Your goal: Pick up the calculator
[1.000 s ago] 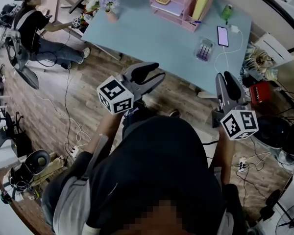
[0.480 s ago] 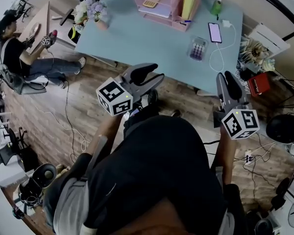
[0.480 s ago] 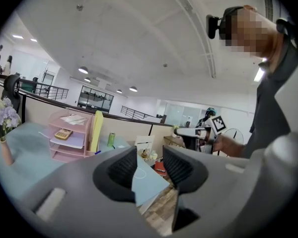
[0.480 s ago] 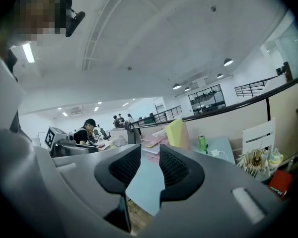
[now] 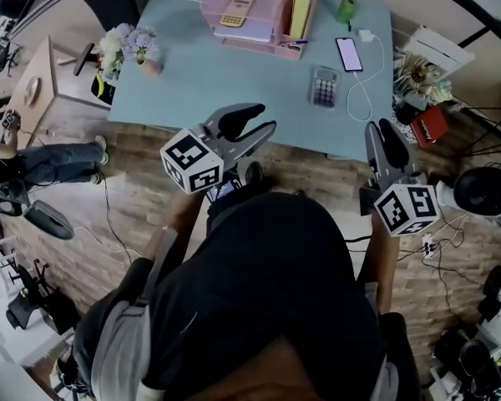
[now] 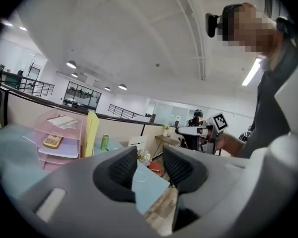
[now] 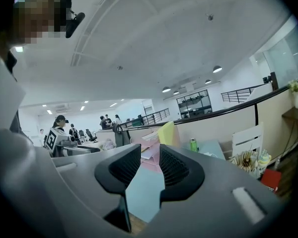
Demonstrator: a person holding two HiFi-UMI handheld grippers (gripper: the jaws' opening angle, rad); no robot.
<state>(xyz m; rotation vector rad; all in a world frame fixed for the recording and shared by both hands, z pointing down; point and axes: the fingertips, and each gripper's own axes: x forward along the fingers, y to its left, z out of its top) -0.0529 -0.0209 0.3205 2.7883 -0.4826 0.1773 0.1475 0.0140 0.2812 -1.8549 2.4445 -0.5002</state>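
A grey calculator (image 5: 323, 87) with purple keys lies flat on the light blue table (image 5: 234, 78), near its front right edge. A second, yellowish calculator (image 5: 234, 12) (image 6: 52, 141) rests in the pink paper tray (image 5: 259, 23) at the back. My left gripper (image 5: 257, 124) hovers off the table's front edge, over the wooden floor, jaws a little apart and empty. My right gripper (image 5: 383, 134) is held below the table's right corner, well short of the grey calculator, with a narrow gap between its jaws and nothing in it.
A phone (image 5: 348, 54) on a white cable lies just behind the grey calculator. A green bottle (image 5: 345, 8), yellow folders (image 5: 301, 2) and a flower pot (image 5: 134, 48) also stand on the table. Boxes and cables (image 5: 426, 124) crowd the floor at the right. A seated person's legs (image 5: 33, 161) show far left.
The view has shifted: the table and grey calculator now sit further left and higher in the head view. Both grippers keep the same pose and jaw gaps.
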